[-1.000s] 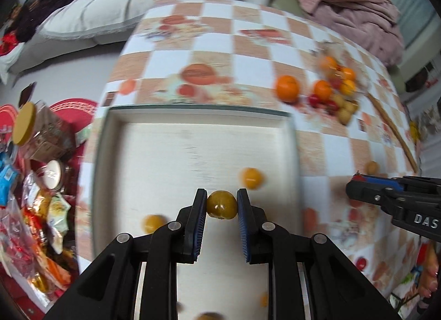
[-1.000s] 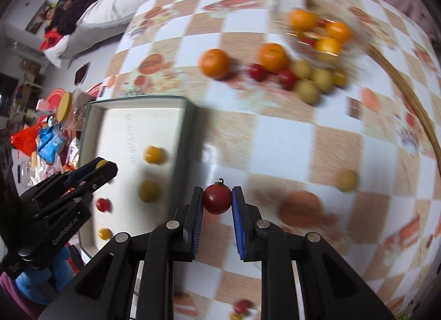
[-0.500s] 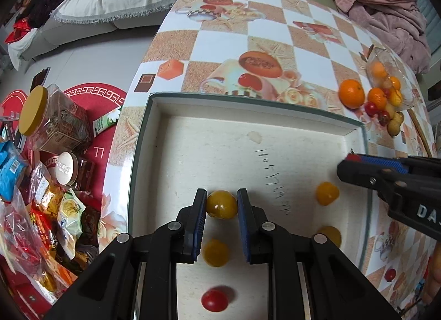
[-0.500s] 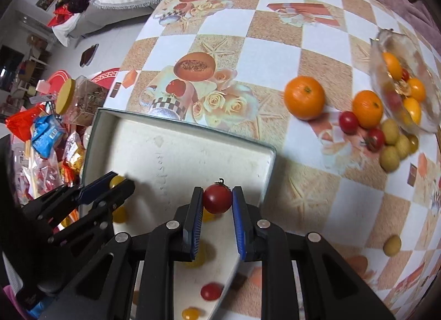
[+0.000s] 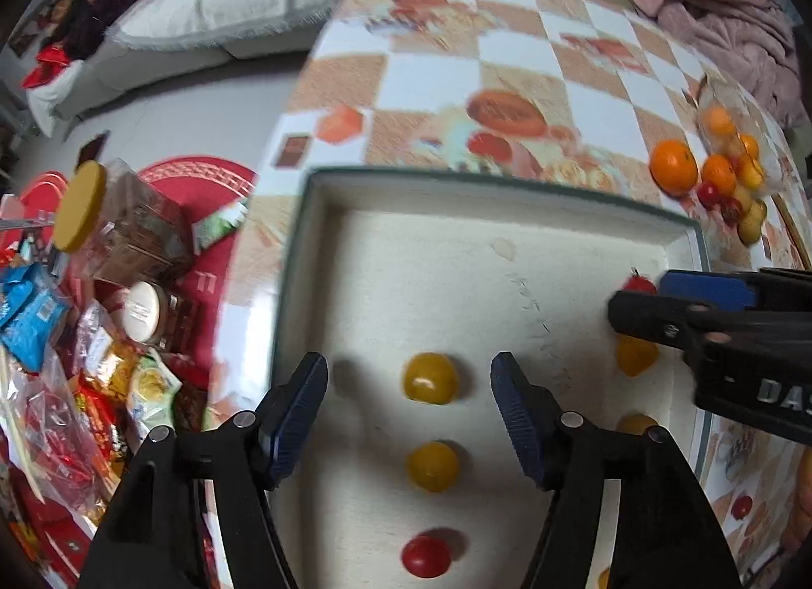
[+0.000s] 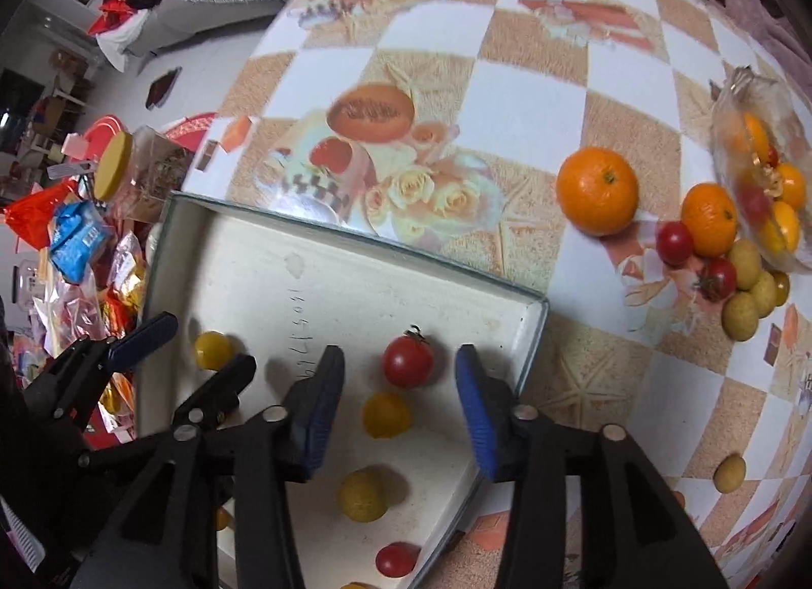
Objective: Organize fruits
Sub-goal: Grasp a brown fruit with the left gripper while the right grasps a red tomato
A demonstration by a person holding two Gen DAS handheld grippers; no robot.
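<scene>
Release was the step in hand: both grippers hung over the tray, each with its jaws opening and a small fruit lying free between them, pads clear on both sides. The left gripper stood over a yellow tomato resting on the tray floor; the right gripper stood over a red tomato with its green stalk up, near the tray's right wall.

Closer to the cameras, more fruit lay on the pale floor. In the left view a second yellow fruit and then a red one sat in a loose column below the freed tomato. In the right view two yellow fruits lined up below the red tomato.

Judging from this, the next move called for lifting both grippers straight up so the pads would not nudge the round fruit, which looked ready to roll, then reaching across the counter for the rest.

That rest lay well apart from the tray, at the far right: a large orange, a smaller orange, two red tomatoes and some dull yellow fruits clustered beside a clear bowl holding more. One yellow fruit sat alone nearer the counter's edge.
</scene>
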